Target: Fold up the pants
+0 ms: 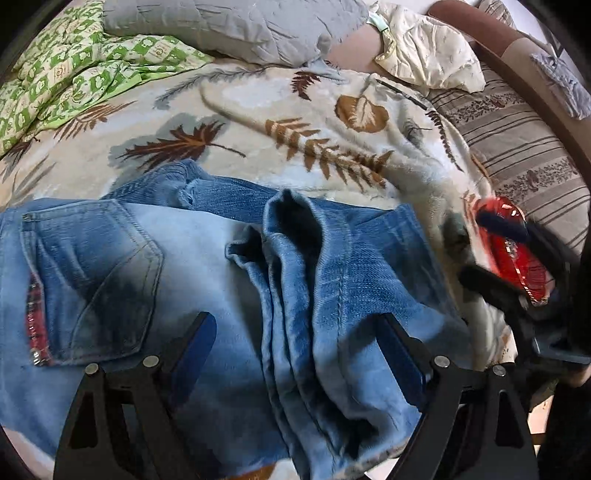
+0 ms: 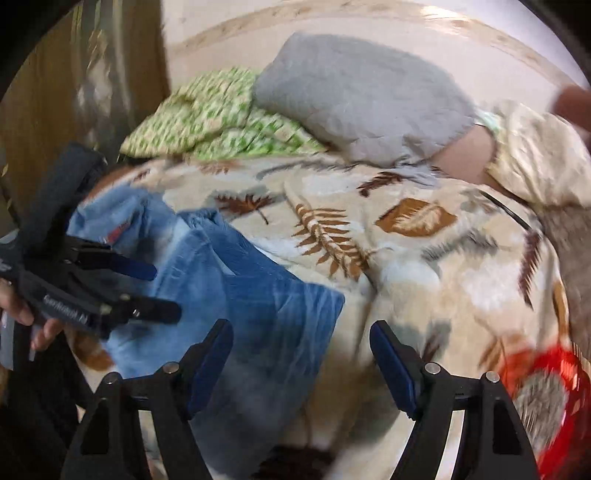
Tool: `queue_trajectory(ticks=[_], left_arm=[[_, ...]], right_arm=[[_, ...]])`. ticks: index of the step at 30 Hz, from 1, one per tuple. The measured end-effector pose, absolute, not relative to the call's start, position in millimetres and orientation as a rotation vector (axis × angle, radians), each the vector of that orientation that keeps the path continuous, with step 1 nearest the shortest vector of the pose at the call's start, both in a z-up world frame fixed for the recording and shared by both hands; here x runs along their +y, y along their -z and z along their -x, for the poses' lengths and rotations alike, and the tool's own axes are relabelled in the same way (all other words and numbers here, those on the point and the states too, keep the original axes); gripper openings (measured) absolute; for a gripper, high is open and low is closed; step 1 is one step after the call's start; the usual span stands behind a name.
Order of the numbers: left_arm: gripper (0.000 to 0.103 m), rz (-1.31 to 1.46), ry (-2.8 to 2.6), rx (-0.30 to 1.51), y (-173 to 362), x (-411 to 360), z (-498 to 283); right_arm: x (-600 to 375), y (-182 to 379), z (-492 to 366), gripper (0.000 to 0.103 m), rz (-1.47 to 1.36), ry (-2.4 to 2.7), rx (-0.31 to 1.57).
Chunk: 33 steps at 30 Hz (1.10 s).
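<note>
one pair of blue jeans [image 1: 207, 258], two grippers, left gripper [image 1: 295, 332] and right gripper [image 2: 301, 339], one leaf-print blanket [image 1: 295, 110], one grey pillow [image 1: 236, 26], one green checked quilt [image 1: 74, 74]

The left wrist view looks steeply down from close above the faded blue denim jeans [image 1: 207, 258], facing toward the puffy grey quilted pillow [image 1: 236, 26]. The right wrist view sits farther back and to the right of the jeans [image 2: 236, 288], facing the same pillow [image 2: 362, 96] at a shallower angle. Both views share the jeans, the pillow and the cream leaf-print fleece blanket [image 1: 332, 122] [image 2: 424, 266].
</note>
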<state>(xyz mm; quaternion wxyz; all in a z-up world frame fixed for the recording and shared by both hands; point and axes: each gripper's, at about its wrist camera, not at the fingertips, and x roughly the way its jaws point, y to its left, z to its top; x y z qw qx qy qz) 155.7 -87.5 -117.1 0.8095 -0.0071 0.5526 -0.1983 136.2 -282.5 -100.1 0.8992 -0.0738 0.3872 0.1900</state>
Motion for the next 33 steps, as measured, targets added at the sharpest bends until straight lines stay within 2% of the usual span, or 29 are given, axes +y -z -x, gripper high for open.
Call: queue_trajectory(ticks=[7,8,9,10,13,15,16,17,22,28,32,33], left_arm=[[0.087,-0.025,0.449,1.178,131.2,-86.5,-151.9],[0.084,-0.048,0.448,1.171,131.6,-87.9,-150.0],[0.081,-0.076,0.443,1.165,132.2,-89.4,-148.8],[0.075,-0.095,0.44,1.159,132.9,-90.0,-148.3],[0.037,-0.1,0.484,1.147,131.1,-90.2,-146.8],[0.022,-0.115,0.505,1.135,124.1,-91.5,-146.5],[0.013,-0.125,0.533,1.104,116.4,-92.9,-144.5],[0.013,-0.142,0.542,1.075,108.8,-94.9,-142.9],[0.012,-0.183,0.548,0.996,93.8,-104.9,-152.1],[0.011,-0.15,0.472,1.16,127.5,-92.4,-166.8],[0.011,-0.089,0.464,1.177,134.6,-76.1,-165.4],[0.011,-0.072,0.469,1.17,131.9,-73.5,-163.5]], right_arm=[[-249.8,133.6,-184.2,0.078,0.349,-0.539,0.898],[-245.3,139.5,-187.7,0.076,0.365,-0.554,0.915],[-241.2,145.4,-190.8,0.07,0.377,-0.567,0.931],[-237.5,151.1,-193.1,0.058,0.392,-0.575,0.945],[-232.8,154.0,-193.9,0.031,0.387,-0.609,0.969],[-231.2,151.0,-189.4,0.02,0.423,-0.608,0.965],[-231.4,149.1,-187.5,0.017,0.435,-0.6,0.96],[-232.9,144.9,-184.6,0.017,0.444,-0.572,0.946],[-251.3,129.8,-185.4,0.016,0.358,-0.451,0.889],[-279.6,140.3,-203.3,0.018,0.148,-0.363,0.948],[-275.6,152.1,-208.5,0.036,0.165,-0.339,0.955],[-278.0,151.1,-210.1,0.054,0.15,-0.331,0.967]])
